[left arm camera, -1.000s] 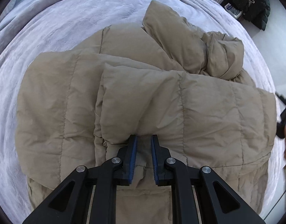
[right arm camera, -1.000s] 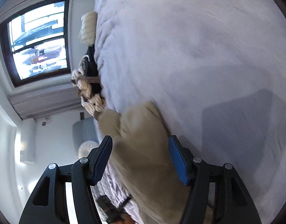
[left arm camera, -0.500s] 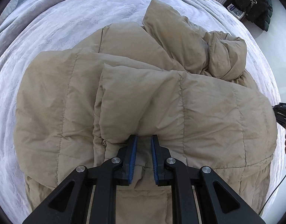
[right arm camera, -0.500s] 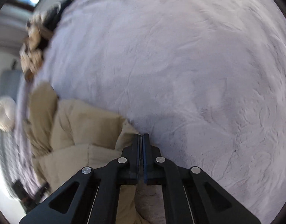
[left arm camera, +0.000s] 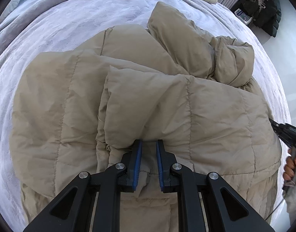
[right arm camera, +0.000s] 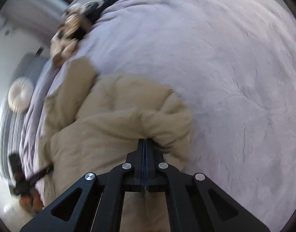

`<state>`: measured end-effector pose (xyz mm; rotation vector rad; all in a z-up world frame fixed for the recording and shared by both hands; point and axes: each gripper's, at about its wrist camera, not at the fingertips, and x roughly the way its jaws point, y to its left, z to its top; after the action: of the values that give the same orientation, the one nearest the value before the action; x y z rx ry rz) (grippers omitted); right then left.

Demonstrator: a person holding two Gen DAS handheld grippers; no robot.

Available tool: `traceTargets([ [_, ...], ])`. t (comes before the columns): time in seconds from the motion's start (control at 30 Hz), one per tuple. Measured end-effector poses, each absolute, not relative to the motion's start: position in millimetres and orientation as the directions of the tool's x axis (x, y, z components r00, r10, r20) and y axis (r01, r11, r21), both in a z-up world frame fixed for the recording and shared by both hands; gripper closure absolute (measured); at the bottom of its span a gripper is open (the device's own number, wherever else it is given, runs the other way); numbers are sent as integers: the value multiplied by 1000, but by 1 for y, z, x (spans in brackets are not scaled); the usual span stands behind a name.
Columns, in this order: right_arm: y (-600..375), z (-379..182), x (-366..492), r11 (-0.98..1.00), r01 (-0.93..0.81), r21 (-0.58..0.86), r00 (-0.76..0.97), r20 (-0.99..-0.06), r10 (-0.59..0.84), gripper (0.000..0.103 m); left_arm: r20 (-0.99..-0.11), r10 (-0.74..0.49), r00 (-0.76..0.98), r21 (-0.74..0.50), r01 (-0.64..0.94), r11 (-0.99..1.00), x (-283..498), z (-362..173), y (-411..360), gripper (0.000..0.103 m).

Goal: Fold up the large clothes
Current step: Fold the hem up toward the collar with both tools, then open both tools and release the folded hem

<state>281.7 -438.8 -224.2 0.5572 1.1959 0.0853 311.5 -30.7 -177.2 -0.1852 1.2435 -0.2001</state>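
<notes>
A second ago the right tongs (right arm camera: 145, 141) were spread wide, looking off toward the window with the tan puffer coat (left arm camera: 148, 100) only partly between them. Now they have swung round over the bed (right arm camera: 234, 77) and are clamped flat together on a bunched edge of the coat, the blades showing no gap and a pinch of fabric puckering just ahead of the tips. I take that to mean the right side has secured its corner and the next fold can begin; the view is smeared, so the arm seems to be in motion.

The left tongs (left arm camera: 148, 145) have barely shifted across the same second. Their blue pads (left arm camera: 137, 162) stand a narrow gap apart with a ridge of the coat's lower fold caught between them. It looks like a grip on thick padding, not a release.

The coat lies on the lilac bed cover, its near panel already doubled over the body, with a sleeve (left arm camera: 178, 36) and the hood (left arm camera: 234, 63) rumpled at the far side. In the left view the right tongs reach the coat's right edge (left arm camera: 283, 133).
</notes>
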Motion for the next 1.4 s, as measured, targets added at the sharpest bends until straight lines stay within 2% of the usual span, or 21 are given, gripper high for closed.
traceTargets([
  [0.33,-475,-202,270,833,364,416,399,-878,265,103,-909,-257,329,-259,38,965,306,-161,-20,86],
  [0.57,-469,-174,215,834,346,429,393,-874,285,103,-900,-240,363,-250,20,968,290,-133,1,86],
  [0.67,-466,-171,191,837,339,430,370,-879,301,100,-911,-215,351,-227,9,974,275,-130,4,86],
  [1.03,-433,-164,138,853,271,447,280,-884,374,99,-943,-165,288,-170,9,985,216,-124,-11,85],
  [1.1,-428,-163,131,854,261,451,266,-884,386,93,-947,-152,283,-156,7,988,206,-123,-12,45],
  [1.13,-426,-163,127,852,260,454,261,-883,391,89,-946,-140,292,-146,-1,989,201,-121,-12,8],
  [1.17,-424,-162,124,850,261,458,259,-881,395,75,-940,-125,317,-134,-8,991,195,-117,-11,4],
  [1.2,-422,-161,120,849,263,459,260,-881,396,58,-938,-120,326,-128,-4,992,191,-116,-11,4],
  [1.23,-420,-159,116,848,262,460,264,-880,396,51,-940,-119,320,-124,4,992,187,-115,-10,4],
  [1.4,-409,-153,100,846,264,462,261,-879,399,50,-952,-90,292,-96,-6,995,171,-119,-1,2],
])
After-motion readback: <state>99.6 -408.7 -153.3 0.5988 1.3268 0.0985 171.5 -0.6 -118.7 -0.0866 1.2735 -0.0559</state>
